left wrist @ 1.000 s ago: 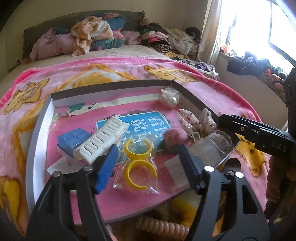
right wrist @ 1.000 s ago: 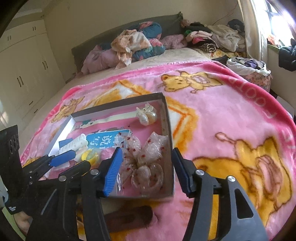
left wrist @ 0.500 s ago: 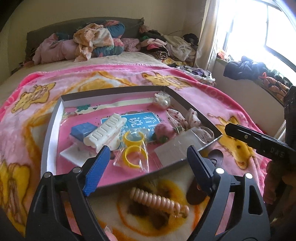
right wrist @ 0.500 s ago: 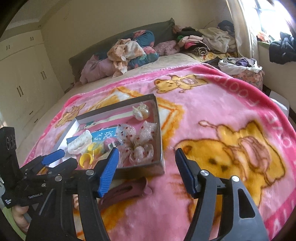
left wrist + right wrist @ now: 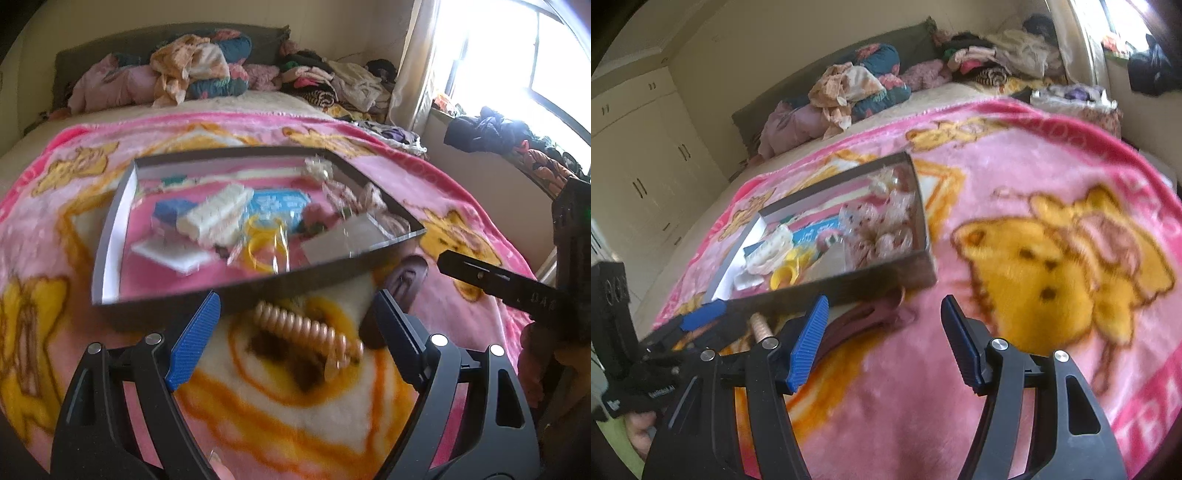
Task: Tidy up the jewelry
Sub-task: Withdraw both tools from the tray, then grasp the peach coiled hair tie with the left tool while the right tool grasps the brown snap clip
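A shallow grey box (image 5: 110, 236) lies on the pink blanket and holds a white comb clip (image 5: 216, 214), yellow rings in a bag (image 5: 264, 243), a blue block, a pearl piece and gauzy bows. It also shows in the right wrist view (image 5: 916, 192). In front of the box lie a peach spiral hair tie (image 5: 306, 332) and a maroon hair clip (image 5: 404, 280), also visible in the right wrist view (image 5: 864, 321). My left gripper (image 5: 295, 325) is open and empty just above the spiral tie. My right gripper (image 5: 882, 332) is open and empty over the blanket, right of the maroon clip.
A pink cartoon-bear blanket (image 5: 1052, 258) covers the bed. Piled clothes (image 5: 199, 70) lie at the headboard. A window and sill with clothes (image 5: 517, 136) are on the right. White wardrobes (image 5: 635, 155) stand to the left.
Both grippers have pulled back from over the box toward the near side of the bed. The spiral tie and maroon clip have come into view in front of the box.
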